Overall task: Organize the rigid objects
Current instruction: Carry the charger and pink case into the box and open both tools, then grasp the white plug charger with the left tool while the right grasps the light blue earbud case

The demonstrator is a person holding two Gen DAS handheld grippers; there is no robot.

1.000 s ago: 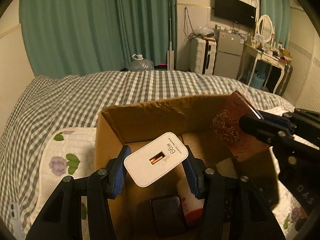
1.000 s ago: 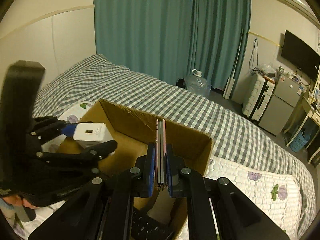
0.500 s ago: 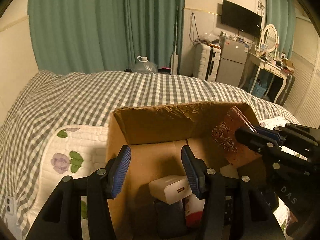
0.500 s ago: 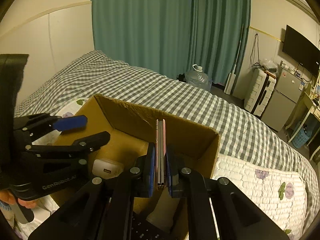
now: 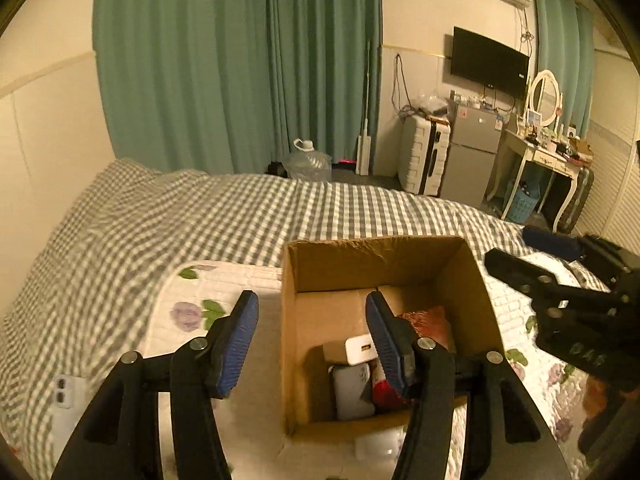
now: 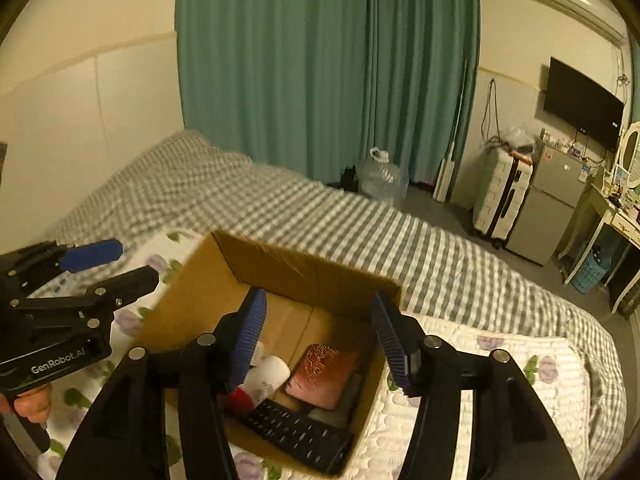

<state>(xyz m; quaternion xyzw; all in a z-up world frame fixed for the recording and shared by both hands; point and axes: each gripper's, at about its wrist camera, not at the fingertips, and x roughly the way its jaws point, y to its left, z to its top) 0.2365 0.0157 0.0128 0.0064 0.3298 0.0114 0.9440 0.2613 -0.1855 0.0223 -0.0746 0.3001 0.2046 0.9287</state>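
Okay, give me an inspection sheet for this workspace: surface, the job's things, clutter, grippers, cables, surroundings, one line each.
Surface: bed with a grey checked cover and a floral quilted pad under the box.
Job's things: open cardboard box holding a white charger, a reddish patterned case, a white and red bottle and a black remote.
Clutter: a white object on the cover, left of the box; unclear what it is.
Grippers: left gripper open, empty; right gripper open, empty, above the box.
Cables: wires hanging on the wall beside the TV.
Surroundings: green curtains, water jug, white suitcase, grey fridge, vanity table.
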